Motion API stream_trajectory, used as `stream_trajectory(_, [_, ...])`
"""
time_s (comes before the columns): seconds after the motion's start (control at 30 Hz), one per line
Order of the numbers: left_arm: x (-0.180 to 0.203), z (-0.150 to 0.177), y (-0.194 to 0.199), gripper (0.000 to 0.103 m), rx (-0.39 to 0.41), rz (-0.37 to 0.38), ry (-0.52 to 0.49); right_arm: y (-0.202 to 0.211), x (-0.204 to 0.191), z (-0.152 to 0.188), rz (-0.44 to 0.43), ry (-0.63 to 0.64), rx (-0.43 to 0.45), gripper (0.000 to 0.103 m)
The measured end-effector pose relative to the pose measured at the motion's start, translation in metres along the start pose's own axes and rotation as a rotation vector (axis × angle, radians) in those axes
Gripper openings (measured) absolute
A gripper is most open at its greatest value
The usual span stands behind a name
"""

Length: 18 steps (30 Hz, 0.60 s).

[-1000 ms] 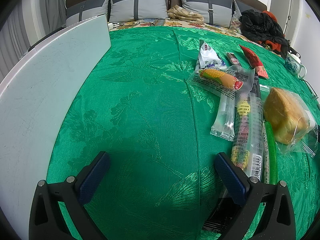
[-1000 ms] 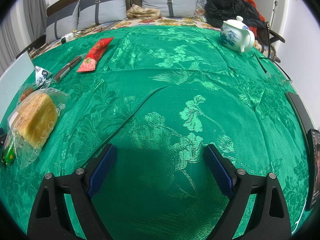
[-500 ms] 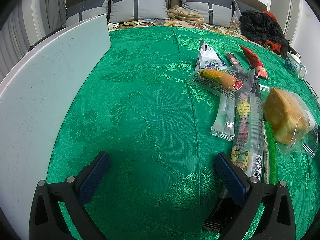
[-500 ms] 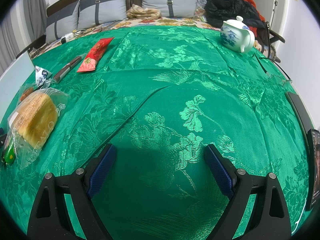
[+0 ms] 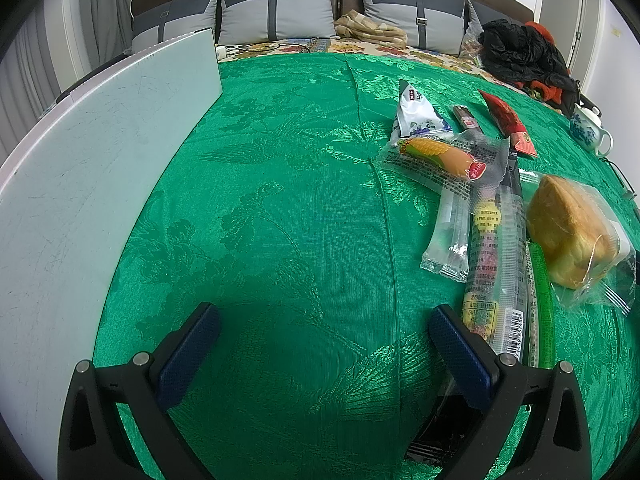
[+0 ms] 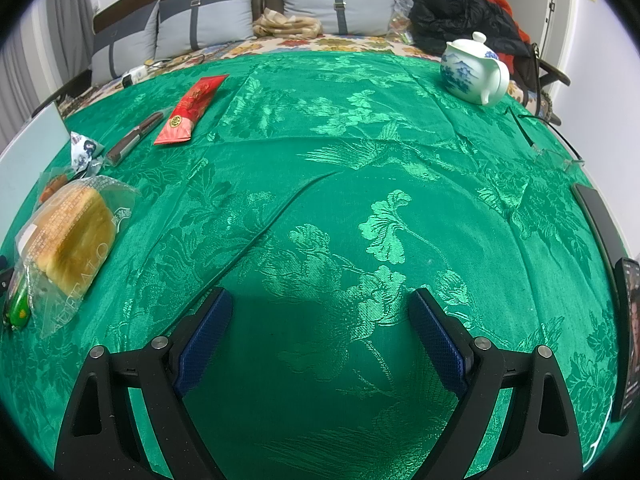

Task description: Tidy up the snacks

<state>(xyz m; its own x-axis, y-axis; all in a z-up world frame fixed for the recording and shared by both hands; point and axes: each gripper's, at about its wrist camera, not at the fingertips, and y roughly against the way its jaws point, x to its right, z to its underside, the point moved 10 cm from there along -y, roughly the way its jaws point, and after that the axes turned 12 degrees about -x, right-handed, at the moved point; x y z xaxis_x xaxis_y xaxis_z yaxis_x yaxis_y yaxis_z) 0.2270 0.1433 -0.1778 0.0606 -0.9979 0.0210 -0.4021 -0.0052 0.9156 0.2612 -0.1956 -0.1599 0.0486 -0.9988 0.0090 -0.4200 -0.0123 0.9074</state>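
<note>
**Both grippers idle and open, snacks clustered between them**

Left gripper (image 5: 324, 344): blue-padded fingers spread wide, nothing between them, hovering over the green floral brocade tablecloth (image 5: 280, 208). To its left, a pale grey-white flat board (image 5: 92, 168) stands along the table edge.

Snacks, left to right in the left wrist view:
- white triangular pouch with blue print (image 5: 418, 114), farthest back
- yellow corn-shaped sausage in clear wrapper (image 5: 442, 156), just in front of the pouch, overlapping it
- small clear empty-looking sachet (image 5: 448, 240), touching the corn wrapper
- long clear tube pack with yellow label and barcode (image 5: 494, 264), its near end right beside the right finger
- thin dark brown bar (image 5: 466, 120), beside the pouch
- red flat sachet (image 5: 508, 122), right of the bar
- green stick pack (image 5: 544, 300), partly under the bread bag
- golden bread loaf in clear plastic bag (image 5: 568, 232), rightmost

Something dark lies under the right finger; can't identify it.

Right gripper (image 6: 320, 332): fingers also wide apart, empty, over bare cloth. The bread bag sits at its far left; white teapot with blue pattern (image 6: 474, 70) far right at the back, well apart from the snacks.
</note>
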Motion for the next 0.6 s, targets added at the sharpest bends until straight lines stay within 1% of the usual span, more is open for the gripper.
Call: stream_trajectory(0.6, [0.0002,0.0001,0.0000,0.103,-0.001,0.002,-0.006,0.0000,-0.0001,-0.0001,0.000,0.000,0.000,0.093])
